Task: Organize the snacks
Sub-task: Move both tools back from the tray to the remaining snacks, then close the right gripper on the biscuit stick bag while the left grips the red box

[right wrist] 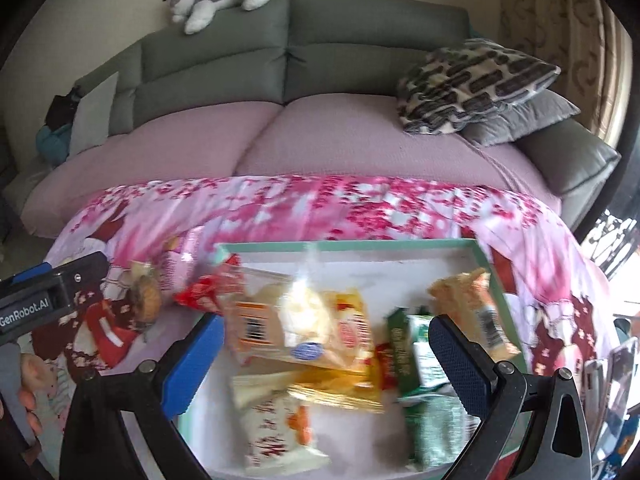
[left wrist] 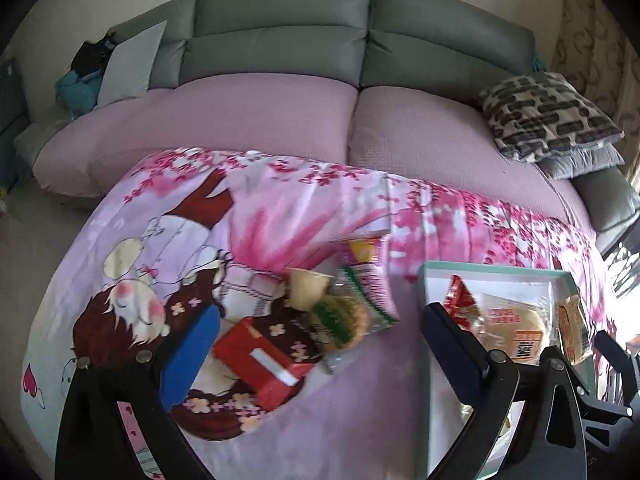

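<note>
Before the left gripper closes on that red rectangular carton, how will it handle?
The red rectangular carton shows flat faces and crisp edges, so it is probably stiff. It lies flat on the pink printed cloth, so it is unlikely to roll. Its glossy surface may slip.

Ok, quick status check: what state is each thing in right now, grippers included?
left gripper: open, empty, over loose snacks
right gripper: open, empty, over the tray
tray: holds several packets
red box: on the cloth, outside the tray
pudding cup: tipped over
round pastry: wrapped, outside the tray
</note>
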Demonstrator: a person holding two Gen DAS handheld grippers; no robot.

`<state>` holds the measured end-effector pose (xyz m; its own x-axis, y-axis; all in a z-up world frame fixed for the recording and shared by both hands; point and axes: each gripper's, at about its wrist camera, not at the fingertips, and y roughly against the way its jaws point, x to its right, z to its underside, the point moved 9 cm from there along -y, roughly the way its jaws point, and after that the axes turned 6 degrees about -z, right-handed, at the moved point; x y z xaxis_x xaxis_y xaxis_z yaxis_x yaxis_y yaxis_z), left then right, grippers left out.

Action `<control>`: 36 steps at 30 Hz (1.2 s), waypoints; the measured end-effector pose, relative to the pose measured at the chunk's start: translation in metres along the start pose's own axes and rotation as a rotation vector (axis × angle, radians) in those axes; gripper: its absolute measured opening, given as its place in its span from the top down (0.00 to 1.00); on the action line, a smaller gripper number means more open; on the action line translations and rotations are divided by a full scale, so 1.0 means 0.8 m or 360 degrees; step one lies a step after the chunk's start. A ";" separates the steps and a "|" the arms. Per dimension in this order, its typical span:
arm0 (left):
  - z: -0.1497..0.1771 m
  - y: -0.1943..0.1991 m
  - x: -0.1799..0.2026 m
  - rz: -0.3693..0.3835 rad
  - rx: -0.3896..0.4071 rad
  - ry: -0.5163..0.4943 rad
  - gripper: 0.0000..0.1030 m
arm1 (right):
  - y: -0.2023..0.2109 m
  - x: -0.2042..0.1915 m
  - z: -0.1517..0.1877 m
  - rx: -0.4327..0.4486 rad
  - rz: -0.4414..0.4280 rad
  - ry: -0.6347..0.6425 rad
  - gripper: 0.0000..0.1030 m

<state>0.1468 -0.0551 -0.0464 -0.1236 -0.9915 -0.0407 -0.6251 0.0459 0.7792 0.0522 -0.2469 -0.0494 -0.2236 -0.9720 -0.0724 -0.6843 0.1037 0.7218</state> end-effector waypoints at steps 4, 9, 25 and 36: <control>0.002 -0.004 -0.038 -0.0031 -0.0022 0.0076 0.02 | -0.007 -0.039 -0.002 -0.0005 -0.0086 0.0037 0.00; 0.010 -0.009 -0.078 -0.0054 -0.0056 0.0163 0.02 | -0.015 -0.092 0.002 -0.0025 -0.0170 0.0113 0.00; 0.051 -0.057 -0.113 0.0030 -0.0266 0.0407 0.02 | -0.065 -0.193 0.040 -0.0148 -0.0334 0.0316 0.00; 0.072 -0.106 -0.092 0.0142 -0.0431 0.0521 0.02 | -0.095 -0.202 0.048 -0.0177 -0.0437 0.0292 0.26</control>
<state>0.1645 0.0212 -0.1456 0.1102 -0.9734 0.2006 -0.3926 0.1428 0.9085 0.1141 -0.0894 -0.1192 0.0936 -0.9832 -0.1566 -0.6196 -0.1807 0.7639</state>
